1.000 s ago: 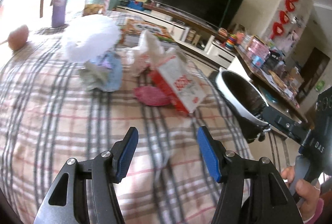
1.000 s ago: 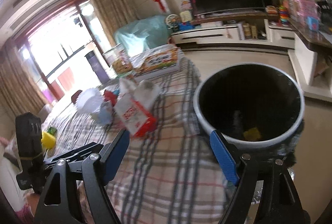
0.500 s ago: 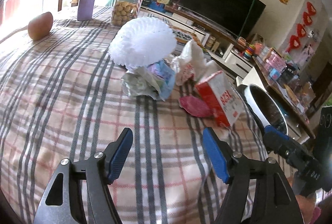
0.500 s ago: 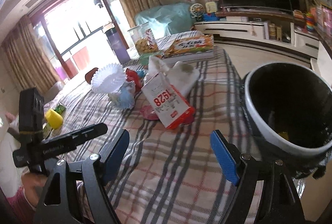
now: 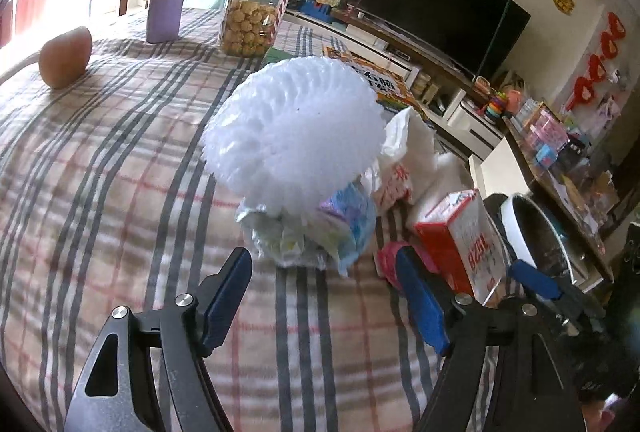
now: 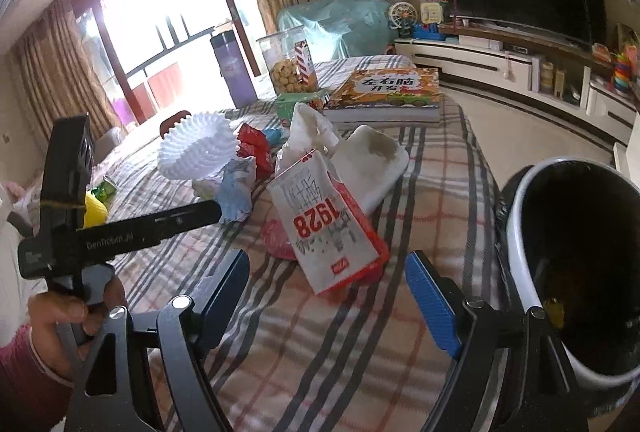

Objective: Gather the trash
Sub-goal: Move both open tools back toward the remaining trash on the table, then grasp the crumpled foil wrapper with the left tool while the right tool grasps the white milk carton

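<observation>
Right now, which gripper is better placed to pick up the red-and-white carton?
Probably the right gripper: the carton lies straight ahead between its open jaws, beside the bin.

A: Item one, the tablecloth [image 5: 120,160]: a beige ground is crossed by grey and red stripes in a plaid.

B: Noted. The paper liner [image 5: 292,128] is entered as white and pleated; the crumpled wrapper [image 5: 320,236] as pale blue, silver and lilac.

A: The carton [image 6: 324,228] is listed white with red edges and red numerals; the bin [image 6: 572,272] white-rimmed, black inside.

B: The gripper pads [image 5: 224,292] are recorded blue on black frames.
</observation>
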The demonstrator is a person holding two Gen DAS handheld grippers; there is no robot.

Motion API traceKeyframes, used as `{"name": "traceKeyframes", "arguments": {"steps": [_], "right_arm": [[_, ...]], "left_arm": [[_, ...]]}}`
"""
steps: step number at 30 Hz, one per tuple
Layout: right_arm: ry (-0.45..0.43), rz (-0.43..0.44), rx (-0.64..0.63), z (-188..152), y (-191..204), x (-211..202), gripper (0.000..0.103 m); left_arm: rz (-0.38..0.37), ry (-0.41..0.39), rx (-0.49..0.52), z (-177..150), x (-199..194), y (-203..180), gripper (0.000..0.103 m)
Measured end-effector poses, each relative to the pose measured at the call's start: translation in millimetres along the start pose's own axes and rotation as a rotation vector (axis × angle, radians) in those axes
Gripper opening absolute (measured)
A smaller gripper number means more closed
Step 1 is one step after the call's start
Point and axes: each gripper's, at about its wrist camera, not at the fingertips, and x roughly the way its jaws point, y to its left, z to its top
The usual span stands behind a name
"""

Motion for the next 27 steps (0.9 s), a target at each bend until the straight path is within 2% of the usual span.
{"name": "traceKeyframes", "arguments": {"steps": [3, 5, 6, 8, 9, 11, 12, 13, 22, 24, 26, 27], "right_arm": [[0.022, -0.018, -0.028, 4.1, 2.8, 12.1, 0.082], [0.038, -0.044, -0.041, 5.0, 5.2, 19.4, 0.082], [0.046, -0.043, -0.040, 5.1, 5.5, 21.3, 0.081], [0.055, -0.042, -0.032, 4.5, 6.1, 23.8, 0.068], [0.062, -0.051, -0.031, 3.9, 6.6, 24.8, 0.063], [0.057, -0.053, -0.028, 2.3, 7.5, 22.8, 0.062], [0.055, -0.052, -0.025, 0.4, 8.6, 20.2, 0.062], [0.051, -0.049, -0.022, 0.0, 9.4, 18.2, 0.062], [0.008, -0.010, 0.046, -4.3, 7.6, -9.6, 0.060], [-0.001, -0.008, 0.058, -6.2, 6.4, -15.6, 0.060], [-0.008, -0.007, 0.073, -7.9, 4.9, -20.2, 0.060], [-0.008, -0.006, 0.079, -9.3, 4.2, -22.2, 0.060]], "left_arm": [[0.009, -0.011, 0.002, 4.3, 9.2, 1.2, 0.072], [0.018, -0.008, 0.009, 4.4, 15.8, 1.7, 0.063], [0.015, 0.000, 0.012, 4.3, 19.4, 3.0, 0.047], [-0.002, 0.020, 0.013, 2.5, 23.9, 3.1, 0.032], [-0.016, 0.024, 0.014, 1.5, 24.7, 4.1, 0.019], [-0.029, 0.021, 0.015, -0.2, 23.2, 3.3, 0.012], [-0.028, 0.015, 0.019, -1.5, 21.0, 3.1, 0.004], [-0.033, 0.011, 0.023, -3.6, 18.3, 2.1, 0.001], [-0.068, -0.025, 0.054, -18.3, -3.8, 4.8, 0.000], [-0.073, -0.011, 0.051, -18.6, -2.5, 6.9, 0.002], [-0.074, 0.001, 0.016, -16.3, -0.4, 11.5, 0.015], [-0.061, -0.002, -0.001, -15.0, -0.8, 13.1, 0.035]]}}
